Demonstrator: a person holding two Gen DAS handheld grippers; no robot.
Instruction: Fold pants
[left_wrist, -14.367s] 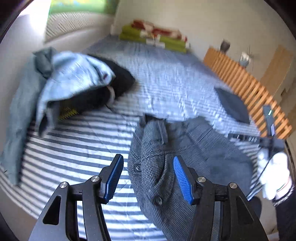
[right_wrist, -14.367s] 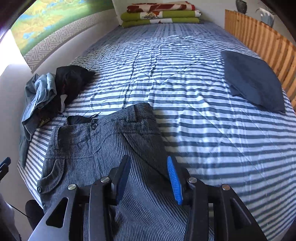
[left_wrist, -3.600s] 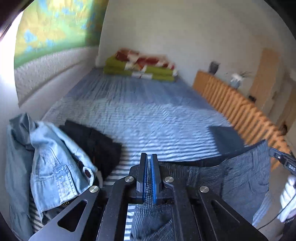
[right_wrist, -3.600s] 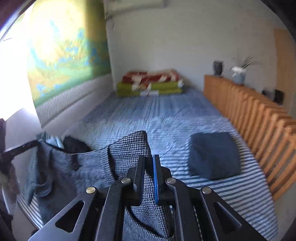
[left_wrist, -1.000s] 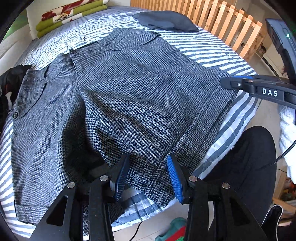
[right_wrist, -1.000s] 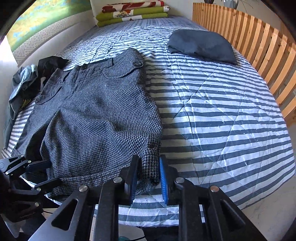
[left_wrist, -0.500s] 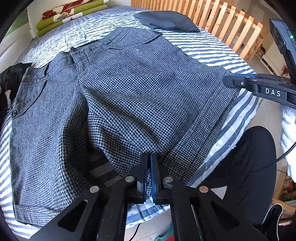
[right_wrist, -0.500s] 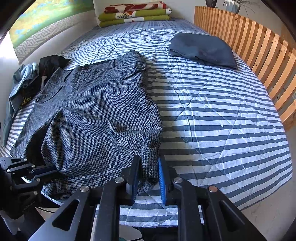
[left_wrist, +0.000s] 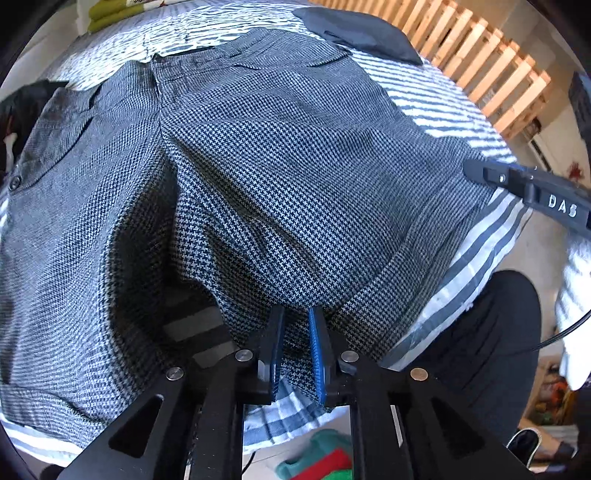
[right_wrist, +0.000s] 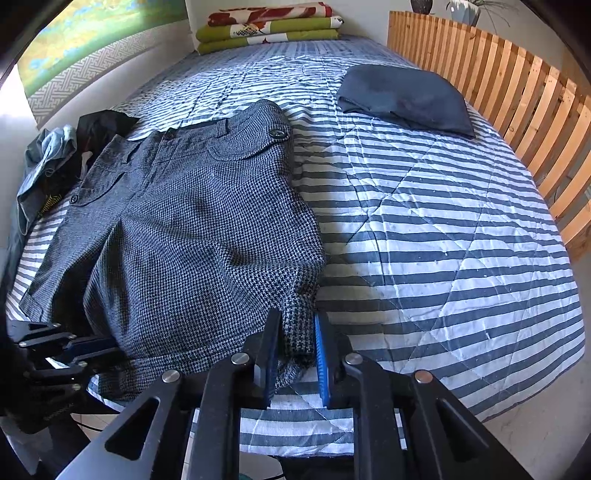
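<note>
Grey houndstooth woven pants (right_wrist: 192, 229): spread flat on blue-and-white striped quilted bed (right_wrist: 443, 229), waistband at far end from both grippers. Left gripper (left_wrist: 295, 350): jaws just reopened slightly, inner hem of near leg betw. blue pads. Right gripper (right_wrist: 297, 350): clamped on outer hem corner; dark folded cloth (right_wrist: 402, 99) well beyond, to its right.

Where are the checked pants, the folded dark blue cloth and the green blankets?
checked pants (right_wrist: 192, 229): right wrist view, middle of the leg fabric.
folded dark blue cloth (right_wrist: 402, 98): right wrist view, its top face.
green blankets (right_wrist: 269, 35): right wrist view, front edge of the stack.
</note>
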